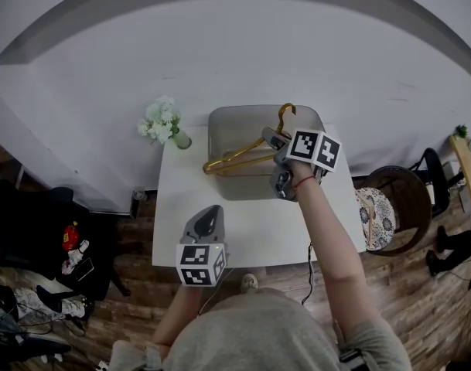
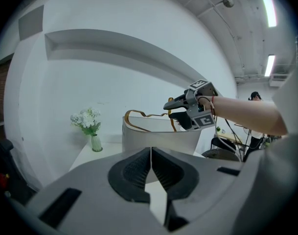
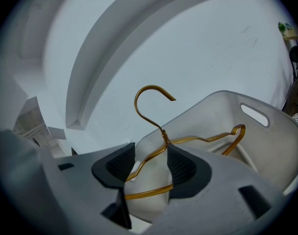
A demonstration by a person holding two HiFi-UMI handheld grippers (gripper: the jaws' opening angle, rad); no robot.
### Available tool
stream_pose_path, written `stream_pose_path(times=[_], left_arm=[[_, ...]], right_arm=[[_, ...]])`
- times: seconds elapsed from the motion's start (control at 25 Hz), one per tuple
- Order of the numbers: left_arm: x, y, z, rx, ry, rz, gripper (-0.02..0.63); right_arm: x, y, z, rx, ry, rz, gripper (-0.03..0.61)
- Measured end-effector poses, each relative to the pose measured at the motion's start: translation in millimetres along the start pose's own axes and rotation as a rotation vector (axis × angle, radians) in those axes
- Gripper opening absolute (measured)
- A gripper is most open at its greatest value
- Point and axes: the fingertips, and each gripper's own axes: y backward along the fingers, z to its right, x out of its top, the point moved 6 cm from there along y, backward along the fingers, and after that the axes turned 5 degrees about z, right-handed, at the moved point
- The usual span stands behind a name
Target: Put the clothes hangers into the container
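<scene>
White wall behind, white worktop below, and the grey container stands at the worktop's far edge with a vase of flowers just beside its left corner. The gold hanger is already over the container, its hook standing up and one shoulder down inside near the wall, while the other end seems to ride on the left rim rather than lie flat. Your right gripper hangs over it with the fingers spread, and the wire neck runs through the gap between them without being pinched. To finish this release well, lift straight up and back along the line of the fingers so neither pad snags the neck or the lower bar and drags the hanger out again. Watch the hook as you clear it, since it is the part most likely to catch. If the hanger looks perched on the rim afterwards, nudge it inward. Your left gripper hovers over the near worktop, its fingers pressed together on nothing.
</scene>
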Motion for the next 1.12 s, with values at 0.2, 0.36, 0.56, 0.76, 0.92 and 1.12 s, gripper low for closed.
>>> stream_pose_path(times=[0.2,0.36,0.56,0.76,0.92,1.12], left_arm=[[-1.5,7.5,0.2,-0.007,0.001,-0.004,0.012],[-4.9,14.1,-2.5,-0.012,0.007,-0.014,0.012],[-7.8,24.5,1.8,-0.034,0.006,-0.012,0.012],[-13.1,38.5,5.5,-0.054,0.003,-0.022,0.012],[-16.3,52.2,7.0,-0.064,0.001,-0.024,0.012],[-21.5,71.8,9.2,-0.076,-0.004,-0.023,0.012]], right_arm=[[-5.4,8.3,-2.1,-0.033,0.034,-0.008,0.208],[-20.6,12.6,-1.3,-0.039,0.025,-0.04,0.235],[-35.6,26.4,-0.9,-0.052,0.008,-0.047,0.246],[-52.8,43.6,-0.9,-0.059,0.006,-0.053,0.239],[-62.1,56.6,-5.6,-0.064,0.003,-0.037,0.239],[-83.8,73.7,-9.1,-0.067,-0.016,-0.038,0.239]])
